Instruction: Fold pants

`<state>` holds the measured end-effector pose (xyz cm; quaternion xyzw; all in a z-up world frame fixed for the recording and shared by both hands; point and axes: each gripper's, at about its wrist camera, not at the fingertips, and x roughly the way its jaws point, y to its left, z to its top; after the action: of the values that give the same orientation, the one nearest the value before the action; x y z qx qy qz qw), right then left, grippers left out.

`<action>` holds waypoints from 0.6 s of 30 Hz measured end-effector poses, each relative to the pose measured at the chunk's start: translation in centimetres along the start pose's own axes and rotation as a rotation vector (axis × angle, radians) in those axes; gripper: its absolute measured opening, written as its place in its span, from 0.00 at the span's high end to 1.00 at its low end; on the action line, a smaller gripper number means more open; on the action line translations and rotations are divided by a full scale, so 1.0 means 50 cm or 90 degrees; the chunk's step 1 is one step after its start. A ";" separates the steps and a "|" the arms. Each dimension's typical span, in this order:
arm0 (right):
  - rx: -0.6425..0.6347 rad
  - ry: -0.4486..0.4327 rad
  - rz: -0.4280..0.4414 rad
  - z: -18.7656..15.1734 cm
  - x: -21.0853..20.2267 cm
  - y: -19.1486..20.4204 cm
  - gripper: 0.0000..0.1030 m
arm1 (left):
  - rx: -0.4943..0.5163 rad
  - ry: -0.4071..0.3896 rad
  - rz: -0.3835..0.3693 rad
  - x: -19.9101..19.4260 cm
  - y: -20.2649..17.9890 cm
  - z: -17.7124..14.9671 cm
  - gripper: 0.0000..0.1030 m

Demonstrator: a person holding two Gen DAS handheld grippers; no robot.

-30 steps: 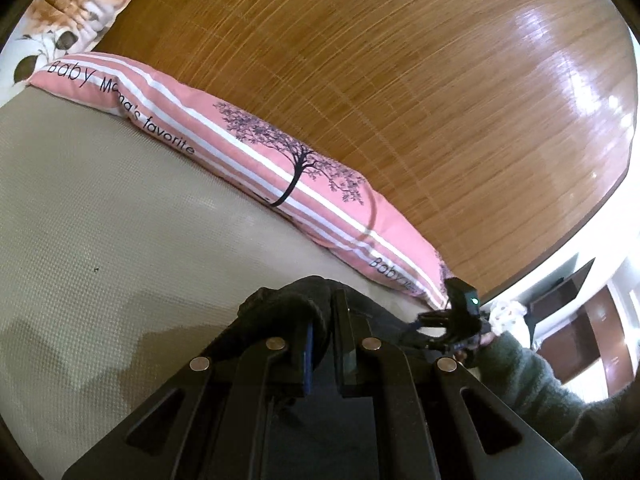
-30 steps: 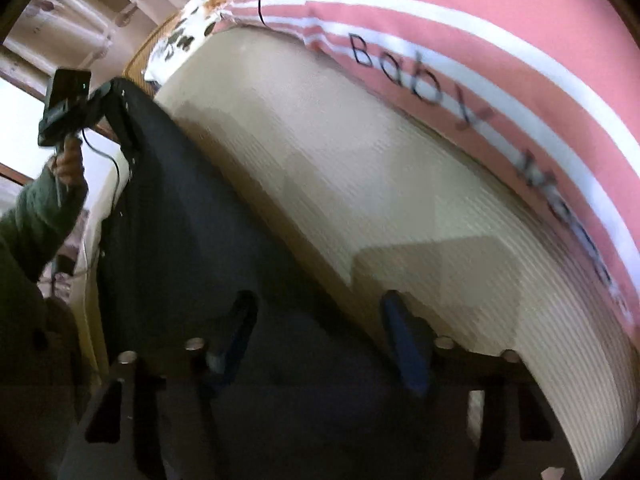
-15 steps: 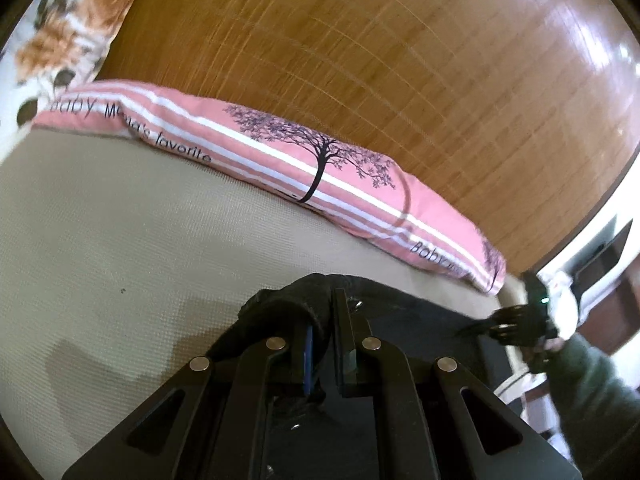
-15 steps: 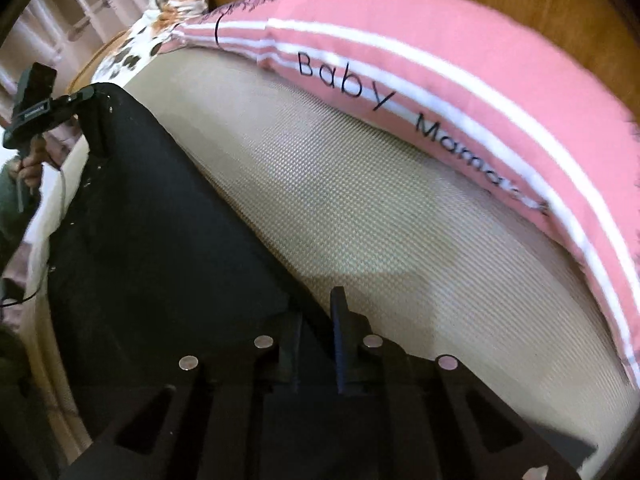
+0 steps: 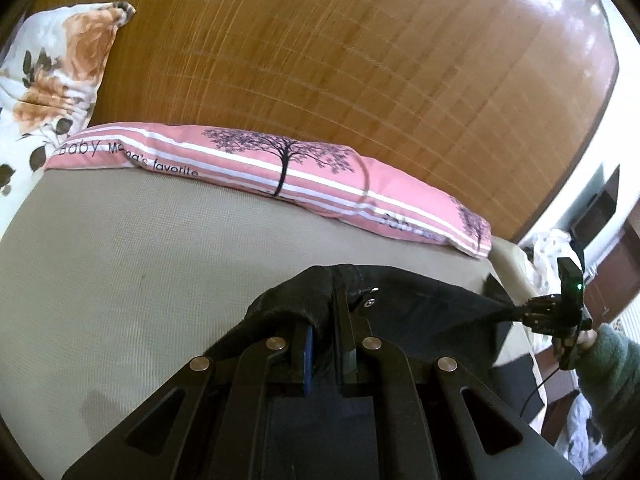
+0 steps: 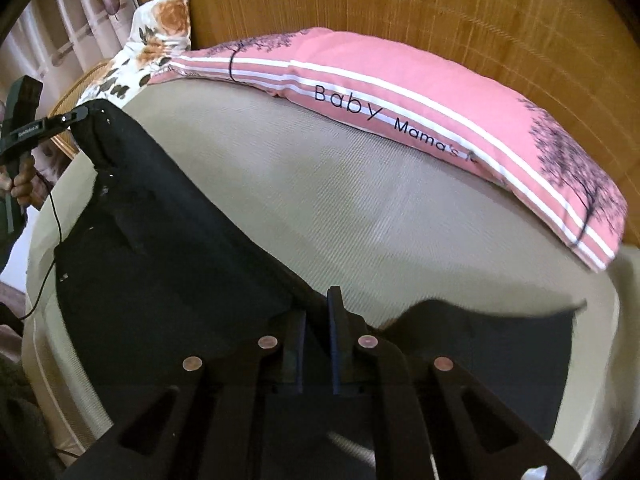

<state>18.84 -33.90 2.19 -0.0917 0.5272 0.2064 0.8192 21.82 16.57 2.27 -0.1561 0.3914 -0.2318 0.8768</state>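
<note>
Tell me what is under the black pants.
Under the black pants lies the beige mattress, bare beside them. Whatever sits directly beneath the cloth is covered and cannot be seen.

Black pants (image 6: 160,264) stretch taut above a beige bed (image 6: 360,200), their edge pinched at two corners and lifted; one dark flap (image 6: 500,344) drapes back onto the bed, short of the pink pillow (image 6: 400,92).
</note>
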 end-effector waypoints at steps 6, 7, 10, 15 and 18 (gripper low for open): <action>0.033 -0.004 -0.003 -0.109 -0.035 0.063 0.94 | 0.028 0.023 -0.001 -0.073 -0.027 -0.086 0.92; 0.045 -0.004 0.003 -0.131 -0.039 0.067 0.94 | 0.031 0.029 -0.001 -0.082 -0.029 -0.102 0.92; 0.071 0.006 0.012 -0.190 -0.037 0.091 0.94 | 0.036 0.050 -0.004 -0.106 -0.033 -0.161 0.92; 0.093 0.033 0.016 -0.272 -0.008 0.128 0.94 | 0.056 0.108 0.020 -0.111 -0.026 -0.258 0.92; 0.114 0.048 0.026 -0.305 0.016 0.137 0.94 | 0.071 0.156 0.053 -0.091 -0.017 -0.315 0.92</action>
<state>3.57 -33.14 -4.59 -0.0147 0.5759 0.1715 0.7992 6.95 16.82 -4.71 -0.0613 0.4884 -0.2337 0.8385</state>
